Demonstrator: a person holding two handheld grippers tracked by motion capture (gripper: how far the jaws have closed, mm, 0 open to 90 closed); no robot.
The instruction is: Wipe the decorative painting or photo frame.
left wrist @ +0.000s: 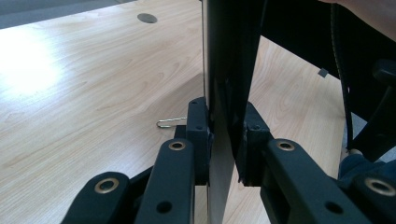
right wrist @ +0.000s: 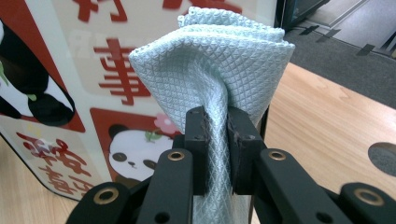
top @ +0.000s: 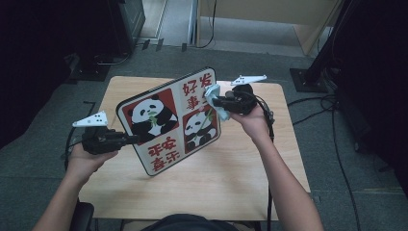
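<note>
Left gripper [left wrist: 226,140] was clamped on panda board [top: 169,120] edge, frame centre; right gripper [right wrist: 217,140] was clamped on blue cloth [right wrist: 219,60].

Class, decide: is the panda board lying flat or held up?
Held up: the left gripper clamps the panda board by its edge, tilted above the table.

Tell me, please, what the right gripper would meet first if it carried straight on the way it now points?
Probably the panda board: the right gripper, shut on the light blue cloth, points at the board's printed face, so the cloth would likely press against it first.
</note>
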